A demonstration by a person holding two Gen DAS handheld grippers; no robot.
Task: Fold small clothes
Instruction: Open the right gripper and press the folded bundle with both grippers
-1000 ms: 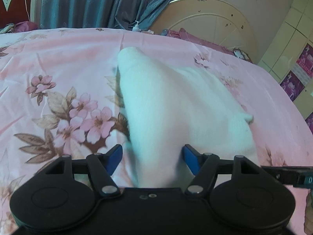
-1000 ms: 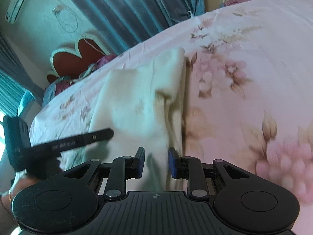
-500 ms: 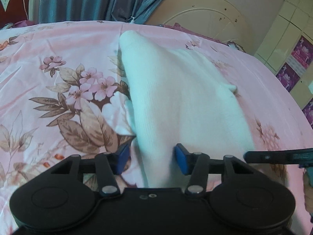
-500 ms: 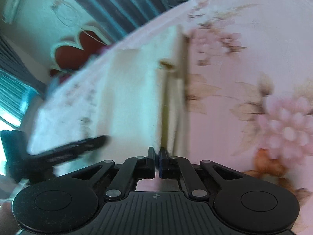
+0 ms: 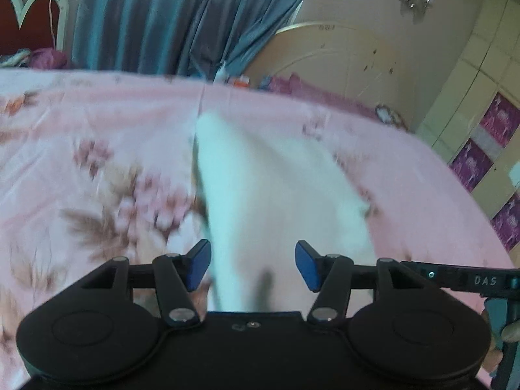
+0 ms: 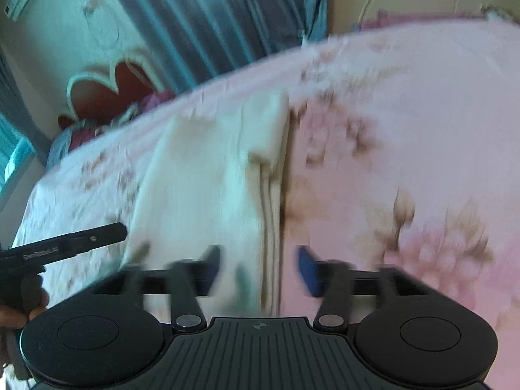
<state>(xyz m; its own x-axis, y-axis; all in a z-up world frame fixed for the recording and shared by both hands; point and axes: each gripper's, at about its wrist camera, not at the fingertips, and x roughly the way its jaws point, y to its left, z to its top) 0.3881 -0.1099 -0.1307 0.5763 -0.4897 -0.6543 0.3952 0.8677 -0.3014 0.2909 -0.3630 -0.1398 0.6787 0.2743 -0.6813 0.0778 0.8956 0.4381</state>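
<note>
White knit garment point(image 5: 276, 201) lies on the pink floral bed sheet point(image 5: 97, 136), running from the frame centre toward 12 o'clock in the left wrist view; in the right wrist view point(image 6: 208, 175) it shows layered edges along its 3 o'clock side, so at least one fold looks made. Change since half a second ago: right gripper point(image 6: 258, 268), then clenched tight at the garment's near edge, now has its jaws spread wide, straddling the layered edge with nothing pinched. Left gripper point(image 5: 253, 266) is also released, its jaws wider than half a second ago, the cloth's near end lying between them but not squeezed. Both views are motion-blurred, so contact with the fabric cannot be confirmed. Judgement: a fold has just been let go and both grippers are free for the next hold, likely at the near end. No containers visible in either view; nothing holds the garment but the bed. Outward: blue curtain point(image 5: 162, 22) at 12 o'clock, cream headboard point(image 5: 341, 61) at 1 o'clock.
</note>
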